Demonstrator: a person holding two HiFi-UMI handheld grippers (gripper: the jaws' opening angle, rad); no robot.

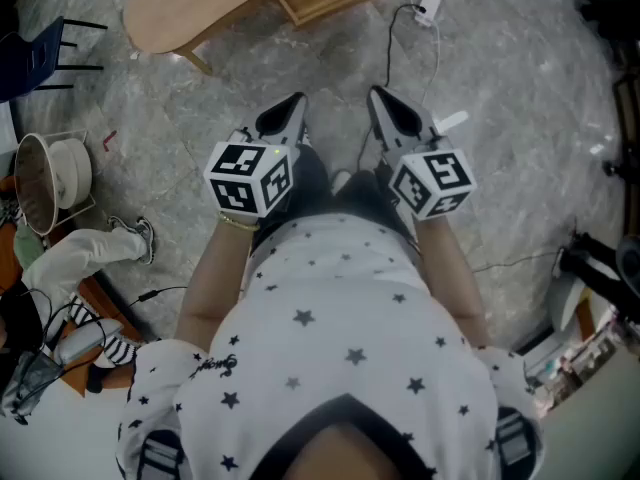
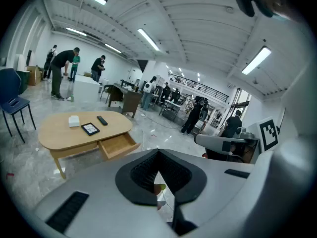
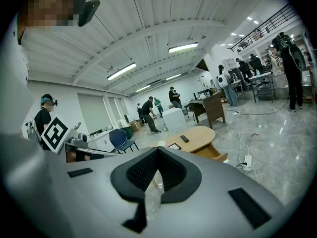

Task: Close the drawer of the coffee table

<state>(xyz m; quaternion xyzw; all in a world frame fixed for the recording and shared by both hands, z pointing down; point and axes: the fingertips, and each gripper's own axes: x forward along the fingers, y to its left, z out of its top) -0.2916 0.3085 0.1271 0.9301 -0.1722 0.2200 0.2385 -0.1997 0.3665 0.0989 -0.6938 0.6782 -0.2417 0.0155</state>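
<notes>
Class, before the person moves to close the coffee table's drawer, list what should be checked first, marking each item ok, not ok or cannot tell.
1. Drawer stands pulled out, ready to push: ok.
2. Nothing sticks out of the drawer: ok.
3. Left gripper shut and empty: ok.
4. Right gripper shut and empty: ok.
5. Grippers at the drawer front: not ok, both are far short of the coffee table.
6. Floor ahead free: not ok, a power strip and cable lie beside the drawer.

Coffee table (image 2: pixel 64 133) & drawer (image 2: pixel 119 145): pale wood, smooth, matt. Floor (image 1: pixel 500 88): glossy polished stone, prob. marble. Left gripper (image 1: pixel 296 101), right gripper (image 1: pixel 377 95): matt grey plastic shells, ribbed black pads (image 2: pixel 141 171).
</notes>
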